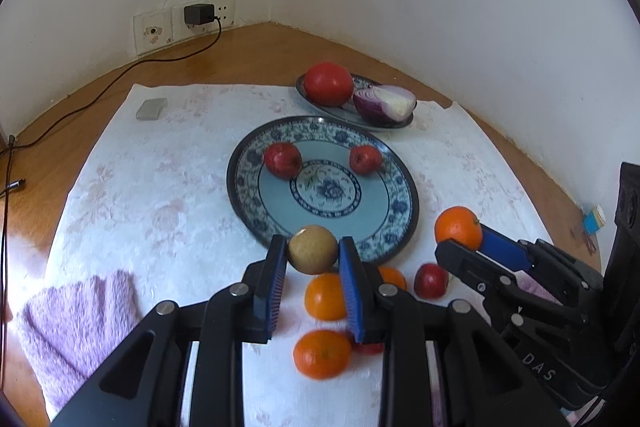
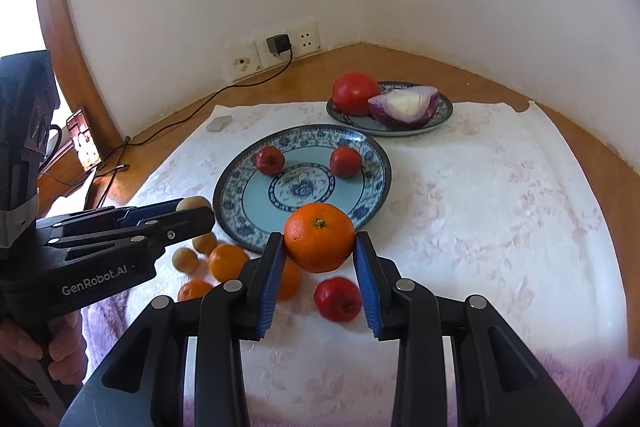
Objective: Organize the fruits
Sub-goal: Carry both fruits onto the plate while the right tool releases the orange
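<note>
Bright, even daylight enters from the left of both frames. Shadows are soft. Fisheye distortion bends the edges; corners vignette black. Lower-frame fruit shows slight motion blur.

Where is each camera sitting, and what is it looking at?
Left wrist view: rides the left tool, looking down its fingers at a tan round fruit it grips; the right tool shows beside it.
Right wrist view: rides the right tool, gripping a round orange; the left tool and a hand show.
Both share the blue patterned plate.
</note>
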